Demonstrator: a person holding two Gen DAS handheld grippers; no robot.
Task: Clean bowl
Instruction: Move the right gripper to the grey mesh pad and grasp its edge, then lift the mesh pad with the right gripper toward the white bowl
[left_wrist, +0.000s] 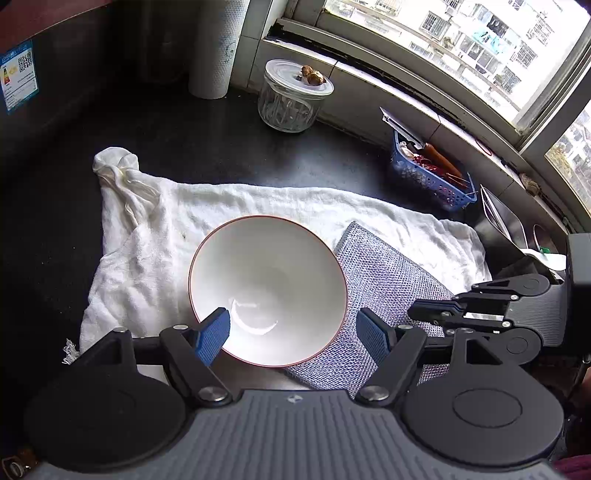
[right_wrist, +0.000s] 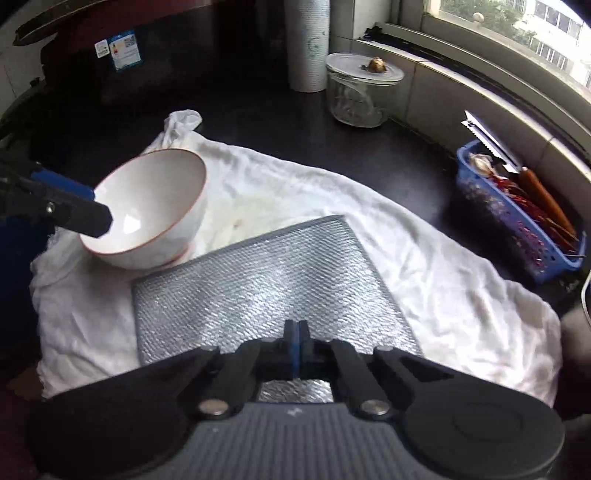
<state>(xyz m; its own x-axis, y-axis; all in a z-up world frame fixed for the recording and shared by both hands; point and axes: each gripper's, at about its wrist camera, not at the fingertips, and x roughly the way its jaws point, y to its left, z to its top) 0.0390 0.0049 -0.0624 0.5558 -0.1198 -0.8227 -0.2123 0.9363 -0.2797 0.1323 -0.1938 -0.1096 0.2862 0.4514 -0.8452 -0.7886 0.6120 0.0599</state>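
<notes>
White bowl (left_wrist: 267, 291) tilted, left gripper (left_wrist: 291, 332) spread astride its rim, right gripper (right_wrist: 294, 328) clenched on mesh cloth (right_wrist: 266, 280).

I see 1 bowl (left_wrist: 267, 290), white with a thin red-brown rim, and its inside looks clean and glossy with a bright crescent of reflected light near the bottom. It sits tilted on a white cloth (left_wrist: 155, 254), its mouth leaning toward my left side, its foot raised on the edge of the pad (right_wrist: 258, 280). That pad is a flat, silvery mesh rectangle lying on the same cloth just beside the bowl.
</notes>
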